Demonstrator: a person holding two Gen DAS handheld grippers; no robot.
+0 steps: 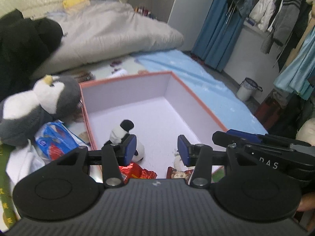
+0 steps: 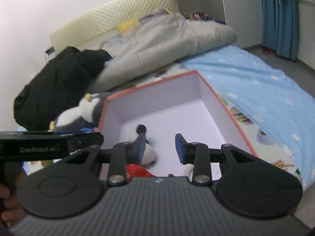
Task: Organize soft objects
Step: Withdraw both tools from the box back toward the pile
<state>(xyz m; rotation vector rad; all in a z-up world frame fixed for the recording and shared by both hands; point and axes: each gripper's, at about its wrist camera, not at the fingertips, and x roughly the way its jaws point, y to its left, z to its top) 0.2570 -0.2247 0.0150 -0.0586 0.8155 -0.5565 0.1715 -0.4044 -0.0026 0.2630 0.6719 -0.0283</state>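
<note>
An open box [image 1: 198,104] with an orange rim and white inside lies on the bed; it also shows in the right wrist view [image 2: 226,106]. A small black-and-white panda plush [image 1: 122,135] sits inside near its front left, also in the right wrist view [image 2: 148,151]. A grey-and-white penguin plush [image 1: 41,104] lies outside the box's left wall, also in the right wrist view [image 2: 82,110]. My left gripper [image 1: 156,150] is open and empty above the box's front. My right gripper [image 2: 160,147] is open and empty beside it.
Red snack packets [image 1: 137,172] lie at the box's front. A blue-and-white packet [image 1: 53,139] lies under the penguin. A grey duvet [image 1: 118,31], black clothing [image 1: 23,43] and a light blue sheet [image 2: 256,82] cover the bed. A white bin [image 1: 246,89] stands on the floor.
</note>
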